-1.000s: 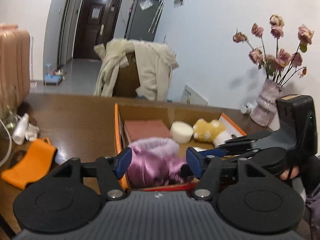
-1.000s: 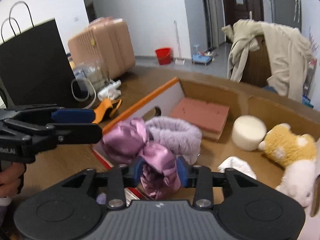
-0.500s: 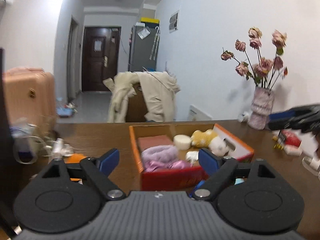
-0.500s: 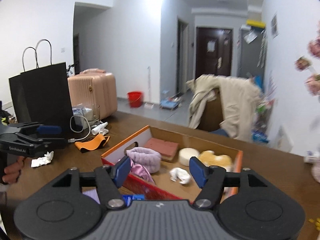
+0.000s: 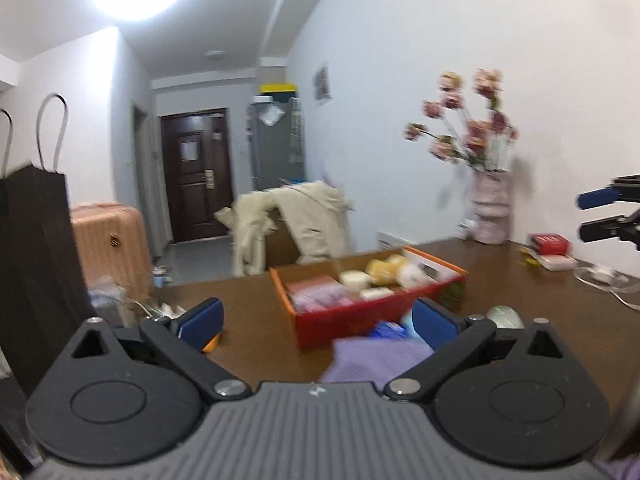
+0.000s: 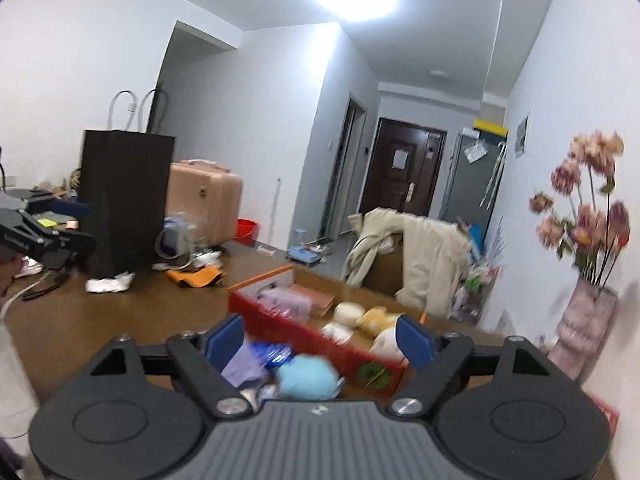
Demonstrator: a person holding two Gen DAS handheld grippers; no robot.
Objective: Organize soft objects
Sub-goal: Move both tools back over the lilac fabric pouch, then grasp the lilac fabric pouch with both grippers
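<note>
A red and orange cardboard box [image 5: 384,316] stands on the brown table [image 5: 256,312] and holds soft things: a purple fluffy item [image 5: 320,300], a white round pad [image 5: 354,279], a yellow plush toy [image 5: 384,268]. The box also shows in the right wrist view [image 6: 316,334]. My left gripper [image 5: 316,320] is open and empty, pulled back above the table's near side. My right gripper [image 6: 320,338] is open and empty, also held back from the box. A lilac cloth [image 5: 376,360] and a light blue soft ball [image 6: 306,376] lie in front of the box.
A black paper bag [image 6: 124,200] stands at the left of the table, with an orange cloth [image 6: 196,276] and white crumpled tissue [image 6: 110,283] near it. A vase of dried flowers [image 5: 490,208] and small boxes [image 5: 548,244] stand at the right. A chair with a beige coat [image 5: 296,224] is behind the table.
Both grippers have pulled back and up from the box. The right gripper let go of the purple satin item, which now lies in the box, and opened wide.
</note>
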